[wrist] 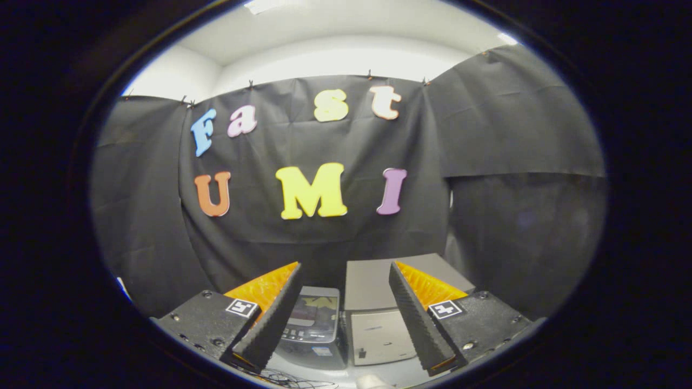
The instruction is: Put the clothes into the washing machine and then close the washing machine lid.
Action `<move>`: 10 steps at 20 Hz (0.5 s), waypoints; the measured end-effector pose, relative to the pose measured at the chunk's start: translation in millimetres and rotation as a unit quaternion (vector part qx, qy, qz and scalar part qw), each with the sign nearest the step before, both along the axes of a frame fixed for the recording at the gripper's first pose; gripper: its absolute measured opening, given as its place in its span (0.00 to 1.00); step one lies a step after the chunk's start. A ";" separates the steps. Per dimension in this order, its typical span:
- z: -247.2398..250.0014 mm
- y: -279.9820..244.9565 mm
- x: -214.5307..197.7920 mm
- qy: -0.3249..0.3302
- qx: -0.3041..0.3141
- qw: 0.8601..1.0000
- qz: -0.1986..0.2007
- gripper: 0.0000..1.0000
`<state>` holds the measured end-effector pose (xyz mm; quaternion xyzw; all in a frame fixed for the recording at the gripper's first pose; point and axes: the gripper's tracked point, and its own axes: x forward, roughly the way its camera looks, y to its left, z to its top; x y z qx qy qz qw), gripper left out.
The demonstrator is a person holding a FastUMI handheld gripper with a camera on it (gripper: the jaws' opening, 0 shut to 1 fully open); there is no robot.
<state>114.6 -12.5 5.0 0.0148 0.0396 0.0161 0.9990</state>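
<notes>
My gripper [345, 266] is open and held above the table, with a wide gap and nothing between its fingers. Below that gap, close to the left finger [273, 319], stands a small grey washing machine [313, 324]. Its dark top lid [315, 313] looks to lie flat on it. At the near edge of the table, under the fingers, a pale rounded thing [372, 381] pokes into view; what it is cannot be told.
A grey box [378, 281] with a light front panel [381, 335] stands right beside the washing machine, reaching under the right finger. Thin dark cables [286, 378] lie on the pale table in front of the machine. Black cloth walls the booth behind and on both sides.
</notes>
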 end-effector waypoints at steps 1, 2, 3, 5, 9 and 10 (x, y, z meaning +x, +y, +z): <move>4.0 -14.9 -16.4 -0.009 0.000 1.000 -0.002 1.00; 4.8 -30.2 -29.6 -0.017 -0.004 1.000 -0.006 1.00; 5.4 -44.4 -42.1 -0.023 -0.005 1.000 -0.010 1.00; 3.6 -64.7 -64.1 -0.026 0.002 1.000 -0.011 1.00; 1.0 -87.2 -94.9 -0.037 -0.003 0.999 -0.002 1.00; 3.3 -88.6 -103.0 -0.041 0.002 0.999 0.000 1.00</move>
